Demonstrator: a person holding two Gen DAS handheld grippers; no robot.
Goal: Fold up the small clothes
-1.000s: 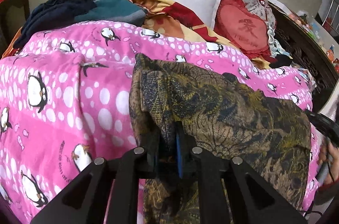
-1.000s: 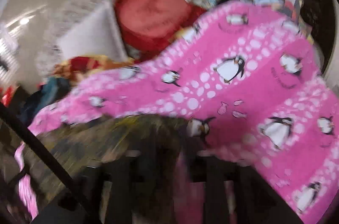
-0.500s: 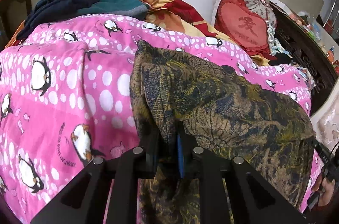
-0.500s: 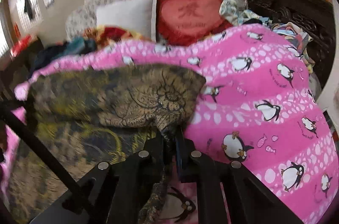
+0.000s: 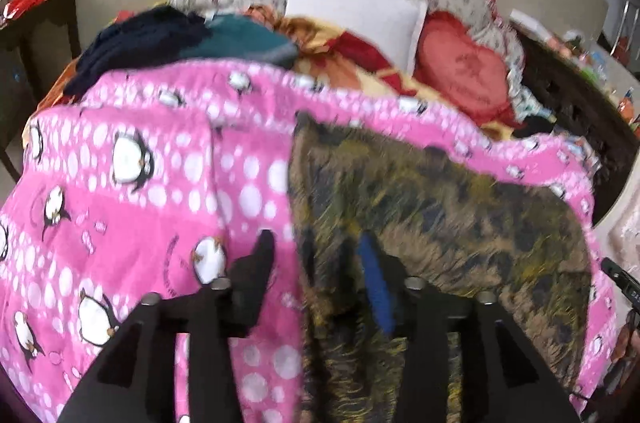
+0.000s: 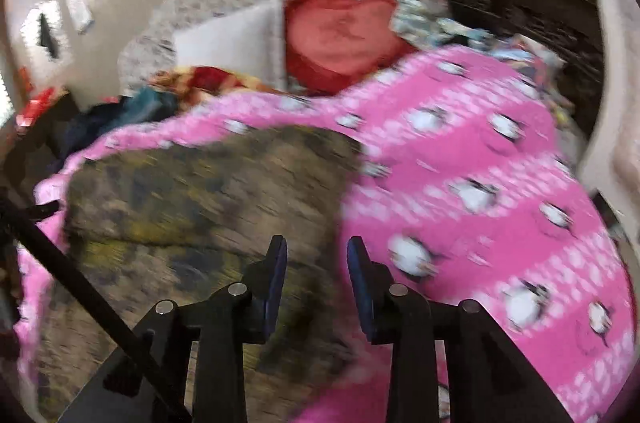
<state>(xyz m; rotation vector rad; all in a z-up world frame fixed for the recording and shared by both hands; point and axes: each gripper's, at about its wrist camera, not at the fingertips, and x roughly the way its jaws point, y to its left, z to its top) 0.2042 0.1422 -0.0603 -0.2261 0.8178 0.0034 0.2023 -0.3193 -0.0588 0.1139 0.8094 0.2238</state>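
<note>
A brown, olive and dark blue patterned garment (image 5: 432, 223) lies folded over on the pink penguin blanket (image 5: 140, 183). My left gripper (image 5: 316, 255) is open over the garment's left edge, with one finger over the blanket and the other over the cloth. In the right wrist view the garment (image 6: 208, 191) lies to the left on the blanket (image 6: 480, 183). My right gripper (image 6: 316, 255) is open and empty over the garment's right edge. Both views are motion-blurred.
A pile of dark blue and teal clothes (image 5: 180, 39) sits at the back left. A white pillow (image 5: 356, 15) and a red heart cushion (image 5: 464, 67) lie at the head of the bed. Dark carved furniture (image 5: 576, 111) stands on the right.
Both grippers were shut on the garment's edges and have opened, letting go of it. The garment now lies on the blanket. Both grippers have pulled back a little.
</note>
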